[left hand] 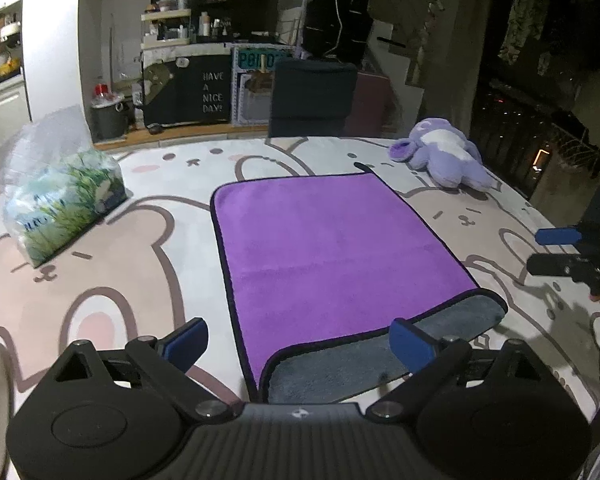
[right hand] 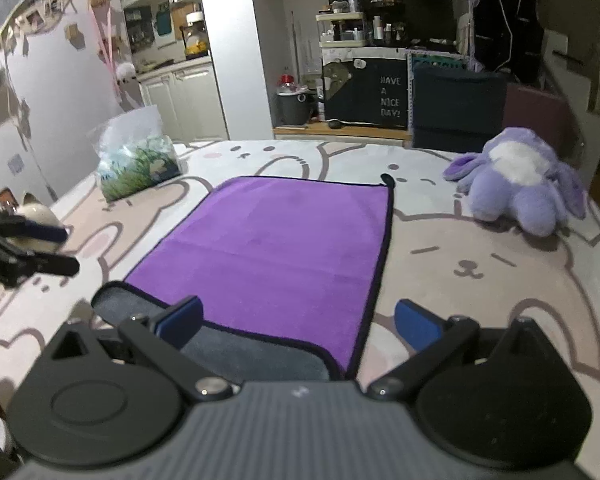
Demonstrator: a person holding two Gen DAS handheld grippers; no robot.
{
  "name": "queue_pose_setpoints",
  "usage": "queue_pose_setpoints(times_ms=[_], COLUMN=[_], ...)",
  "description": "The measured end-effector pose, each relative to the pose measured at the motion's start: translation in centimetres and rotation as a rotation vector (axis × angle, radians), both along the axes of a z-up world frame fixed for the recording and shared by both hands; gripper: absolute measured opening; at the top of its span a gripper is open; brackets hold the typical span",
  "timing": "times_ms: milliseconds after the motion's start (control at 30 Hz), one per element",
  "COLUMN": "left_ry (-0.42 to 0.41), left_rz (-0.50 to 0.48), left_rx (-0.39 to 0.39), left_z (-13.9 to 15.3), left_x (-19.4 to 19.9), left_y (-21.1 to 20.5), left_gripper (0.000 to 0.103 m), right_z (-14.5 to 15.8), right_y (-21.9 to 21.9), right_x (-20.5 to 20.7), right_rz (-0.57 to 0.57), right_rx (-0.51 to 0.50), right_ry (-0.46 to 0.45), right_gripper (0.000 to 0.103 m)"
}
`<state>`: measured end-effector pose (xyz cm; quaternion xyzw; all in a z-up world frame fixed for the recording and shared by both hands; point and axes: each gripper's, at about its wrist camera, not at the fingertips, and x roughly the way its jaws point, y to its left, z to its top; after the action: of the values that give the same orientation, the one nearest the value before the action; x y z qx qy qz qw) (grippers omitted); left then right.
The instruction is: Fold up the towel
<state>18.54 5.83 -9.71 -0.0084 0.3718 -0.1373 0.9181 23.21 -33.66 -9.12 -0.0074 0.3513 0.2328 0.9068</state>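
A purple towel (left hand: 324,252) with a black hem lies on the cartoon-print table cover; its near edge is turned over so the grey underside (left hand: 380,344) shows. It also shows in the right wrist view (right hand: 276,248) with the grey flap (right hand: 236,344) nearest. My left gripper (left hand: 300,342) is open, its jaws astride the towel's near left corner. My right gripper (right hand: 300,320) is open over the near right corner. Each gripper shows in the other's view: the right gripper (left hand: 552,252) at the right edge, the left gripper (right hand: 56,250) at the left edge.
A plastic-wrapped tissue pack (left hand: 64,196) stands at the back left of the table cover (left hand: 120,280). A purple plush toy (left hand: 444,156) lies at the back right. A dark chair (left hand: 312,96) stands behind the table. Kitchen shelves fill the background.
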Motion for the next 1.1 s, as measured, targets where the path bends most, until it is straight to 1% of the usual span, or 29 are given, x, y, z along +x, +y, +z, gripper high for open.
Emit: queue_pose_setpoints(times_ms=[67, 133, 200, 267, 333, 367, 433, 467, 533, 567, 633, 667, 733, 800, 867, 933, 1000, 1100], left_ry=[0.013, 0.038, 0.063, 0.086, 0.106, 0.118, 0.137, 0.149, 0.168, 0.174, 0.189, 0.198, 0.221, 0.251, 0.282, 0.304, 0.320, 0.325], left_rz=[-0.009, -0.029, -0.036, -0.039, -0.040, -0.040, -0.038, -0.036, -0.029, -0.029, -0.031, -0.031, -0.030, -0.018, -0.014, -0.020, -0.029, -0.042], left_rx=[-0.011, -0.024, -0.041, -0.050, -0.058, -0.063, -0.070, -0.072, -0.076, -0.079, -0.084, -0.085, -0.080, -0.076, -0.080, -0.081, -0.086, -0.090], left_z=[-0.4, -0.9, -1.4, -1.8, -2.2, -2.4, -2.7, -2.9, -3.1, -3.2, -3.5, -3.6, -4.0, -4.5, -4.9, -5.1, -5.3, -5.3], left_x=[0.4, 0.9, 1.3, 1.8, 2.2, 2.4, 2.7, 2.9, 3.2, 3.3, 3.6, 3.7, 4.1, 4.4, 4.7, 4.7, 4.6, 4.5], left_y=[0.3, 0.5, 0.9, 1.1, 1.4, 1.5, 1.7, 1.9, 2.0, 2.2, 2.4, 2.4, 2.6, 2.9, 3.1, 3.4, 3.5, 3.4], left_gripper=[0.092, 0.084, 0.080, 0.073, 0.065, 0.063, 0.058, 0.057, 0.054, 0.053, 0.049, 0.048, 0.047, 0.046, 0.043, 0.037, 0.034, 0.033], right_z=[-0.4, -0.8, -1.2, -1.4, -1.8, -2.0, -2.4, -2.6, -3.2, -3.5, -3.9, -4.2, -4.7, -5.1, -5.4, -5.7, -6.0, -6.3], right_y=[-0.3, -0.5, -0.9, -1.4, -1.8, -2.0, -2.3, -2.3, -2.3, -2.3, -2.2, -2.2, -2.0, -1.9, -1.8, -1.5, -1.4, -1.3], right_x=[0.6, 1.2, 1.8, 2.3, 3.1, 3.4, 3.9, 4.0, 4.6, 4.8, 4.8, 4.9, 5.2, 5.4, 5.6, 5.6, 5.7, 5.7], right_rz=[-0.015, -0.037, -0.032, -0.016, -0.015, -0.008, 0.007, 0.018, 0.049, 0.060, 0.082, 0.091, 0.099, 0.099, 0.104, 0.109, 0.114, 0.121], right_rx=[0.005, -0.005, -0.009, 0.014, 0.024, 0.036, 0.043, 0.037, 0.030, 0.031, 0.026, 0.022, 0.022, 0.028, 0.020, 0.007, 0.001, -0.002], right_ry=[-0.002, -0.003, 0.005, 0.022, 0.065, 0.090, 0.116, 0.124, 0.156, 0.171, 0.199, 0.212, 0.243, 0.271, 0.283, 0.299, 0.313, 0.329], right_gripper=[0.103, 0.103, 0.103, 0.103, 0.102, 0.102, 0.092, 0.090, 0.078, 0.075, 0.064, 0.061, 0.052, 0.048, 0.046, 0.040, 0.036, 0.036])
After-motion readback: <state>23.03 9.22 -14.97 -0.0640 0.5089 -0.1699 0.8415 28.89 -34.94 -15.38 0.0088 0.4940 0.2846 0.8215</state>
